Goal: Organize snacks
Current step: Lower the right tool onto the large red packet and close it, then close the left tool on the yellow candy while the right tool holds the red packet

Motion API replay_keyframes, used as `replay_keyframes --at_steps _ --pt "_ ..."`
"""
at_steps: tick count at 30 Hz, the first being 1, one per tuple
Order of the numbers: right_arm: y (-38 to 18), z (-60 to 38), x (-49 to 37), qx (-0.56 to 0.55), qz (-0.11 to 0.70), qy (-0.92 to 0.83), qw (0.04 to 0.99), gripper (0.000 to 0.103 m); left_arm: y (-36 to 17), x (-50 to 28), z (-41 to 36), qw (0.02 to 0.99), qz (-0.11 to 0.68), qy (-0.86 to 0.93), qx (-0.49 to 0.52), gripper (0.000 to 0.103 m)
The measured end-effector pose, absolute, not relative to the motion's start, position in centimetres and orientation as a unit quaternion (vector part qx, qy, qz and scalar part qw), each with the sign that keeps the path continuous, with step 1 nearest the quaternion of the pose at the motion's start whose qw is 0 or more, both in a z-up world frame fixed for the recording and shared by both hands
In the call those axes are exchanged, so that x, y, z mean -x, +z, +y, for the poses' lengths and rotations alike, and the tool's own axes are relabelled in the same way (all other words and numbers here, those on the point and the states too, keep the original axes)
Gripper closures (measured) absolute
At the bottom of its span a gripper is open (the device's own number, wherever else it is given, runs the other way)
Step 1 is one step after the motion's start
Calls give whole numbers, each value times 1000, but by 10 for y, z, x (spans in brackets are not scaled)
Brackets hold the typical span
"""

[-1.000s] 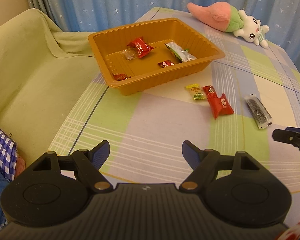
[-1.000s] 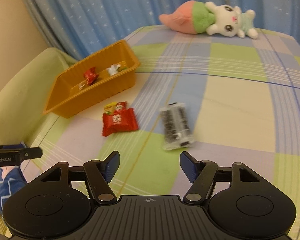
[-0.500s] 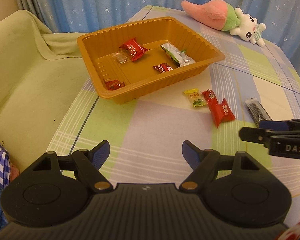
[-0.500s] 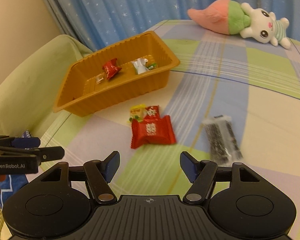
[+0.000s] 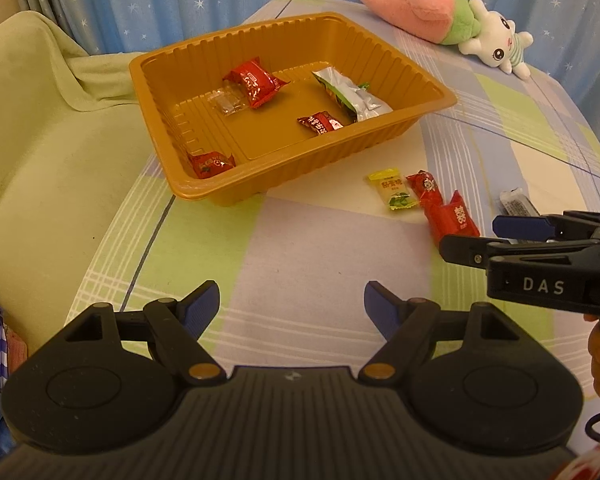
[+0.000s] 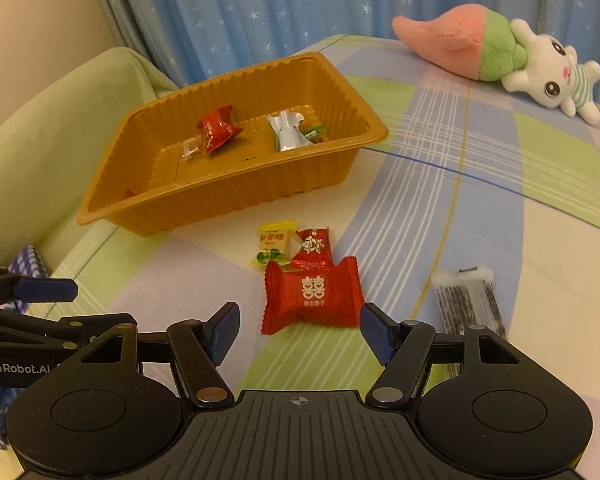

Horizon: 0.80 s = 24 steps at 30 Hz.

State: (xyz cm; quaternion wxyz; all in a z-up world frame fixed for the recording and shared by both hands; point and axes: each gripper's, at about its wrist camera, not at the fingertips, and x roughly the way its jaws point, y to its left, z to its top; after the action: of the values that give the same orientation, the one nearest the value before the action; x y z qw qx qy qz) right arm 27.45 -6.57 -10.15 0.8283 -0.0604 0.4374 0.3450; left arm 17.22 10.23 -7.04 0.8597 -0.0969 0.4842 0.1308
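Both tongs stand apart and empty. The right tongs [image 6: 298, 330] hang just above the large red packet [image 6: 311, 300], which lies on the worktop [image 6: 500, 208] directly ahead of the blue pads. The left tongs [image 5: 291, 306] hover over bare cloth, well short of the orange tray [image 5: 428, 120].

Risks from this position:
- The small red candy [image 6: 311, 245] overlaps the far edge of the large red packet, and the yellow candy [image 6: 274, 245] lies touching beside it. A closing grip set too far forward is likely to catch or scatter them.
- The packet is flat and slick; pads closing above it may slip off.
- The left tongs sit close beside the right tongs; a sideways move towards the tray may cause contact.
- The black-speckled packet [image 6: 468, 300], right of the right tongs, may be nudged.
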Motion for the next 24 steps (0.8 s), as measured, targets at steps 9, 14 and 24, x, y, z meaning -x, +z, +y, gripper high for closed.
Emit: replay_keyframes --at_steps 9,14,24 --pt "-109 -45 -279 107 417 344 835 41 -79 -180 108 853 496 134 98 25" --pt "-117 -37 -282 134 412 337 836 51 -81 -185 108 851 499 132 96 25" --pt "-121 -43 -280 157 399 345 835 67 -83 -193 106 852 499 126 94 25"
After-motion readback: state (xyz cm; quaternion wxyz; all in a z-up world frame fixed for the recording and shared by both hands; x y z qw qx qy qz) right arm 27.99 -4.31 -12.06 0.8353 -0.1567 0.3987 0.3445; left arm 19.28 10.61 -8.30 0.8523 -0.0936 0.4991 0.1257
